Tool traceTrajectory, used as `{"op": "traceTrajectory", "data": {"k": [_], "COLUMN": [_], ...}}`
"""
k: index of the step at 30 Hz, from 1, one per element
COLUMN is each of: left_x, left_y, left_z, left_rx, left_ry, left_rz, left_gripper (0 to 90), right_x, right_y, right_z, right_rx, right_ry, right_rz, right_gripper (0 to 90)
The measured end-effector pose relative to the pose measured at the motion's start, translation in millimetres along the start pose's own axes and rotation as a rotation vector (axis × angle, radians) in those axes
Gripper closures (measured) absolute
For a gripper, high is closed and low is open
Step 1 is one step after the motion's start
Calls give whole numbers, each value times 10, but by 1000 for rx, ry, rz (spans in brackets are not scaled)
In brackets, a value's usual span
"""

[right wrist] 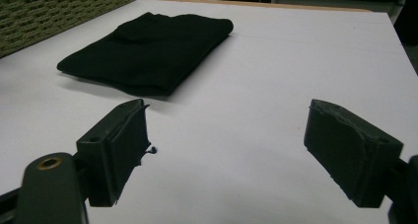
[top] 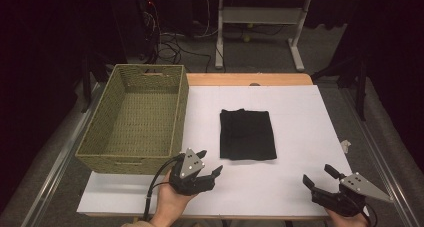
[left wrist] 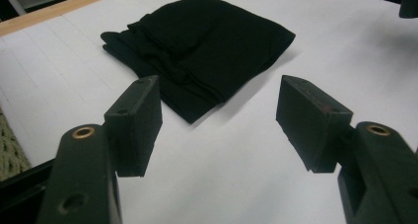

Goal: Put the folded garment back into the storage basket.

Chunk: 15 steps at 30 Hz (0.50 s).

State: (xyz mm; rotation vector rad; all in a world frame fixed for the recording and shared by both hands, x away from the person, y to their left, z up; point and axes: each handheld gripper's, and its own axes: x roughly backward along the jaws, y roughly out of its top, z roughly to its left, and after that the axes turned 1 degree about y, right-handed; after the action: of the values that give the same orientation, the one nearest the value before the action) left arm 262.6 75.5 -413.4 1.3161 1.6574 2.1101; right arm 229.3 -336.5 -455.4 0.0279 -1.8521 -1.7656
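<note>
A plain black folded cloth [top: 247, 134] lies on a white sheet [top: 300, 117] that covers a light wood worktop [top: 250, 79], beside an olive-green woven basket [top: 134, 159] at its left edge, while both black grippers, left [top: 209, 163] and right [top: 316, 175], carry grey plates.

Sheet [top: 295, 117] on table [top: 240, 79], covering most of it. Basket [top: 102, 163] at the sheet's left edge. Folded cloth [top: 247, 134] at mid-sheet, right of basket, apart from it. Left gripper [top: 209, 163] near edge, before basket's near right corner, just short of cloth. Right gripper [top: 320, 176] at near right corner, well apart from cloth.
</note>
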Motion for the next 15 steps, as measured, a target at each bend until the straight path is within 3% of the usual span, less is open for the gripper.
{"op": "traceTrajectory", "data": {"k": [15], "left_x": [-257], "left_y": [116], "left_z": [75], "left_rx": [61], "left_ry": [-2], "left_rz": [54], "left_gripper": [293], "right_x": [-6], "right_y": [2], "right_z": [11], "right_rx": [14], "right_ry": [13], "right_rz": [2], "right_gripper": [175]}}
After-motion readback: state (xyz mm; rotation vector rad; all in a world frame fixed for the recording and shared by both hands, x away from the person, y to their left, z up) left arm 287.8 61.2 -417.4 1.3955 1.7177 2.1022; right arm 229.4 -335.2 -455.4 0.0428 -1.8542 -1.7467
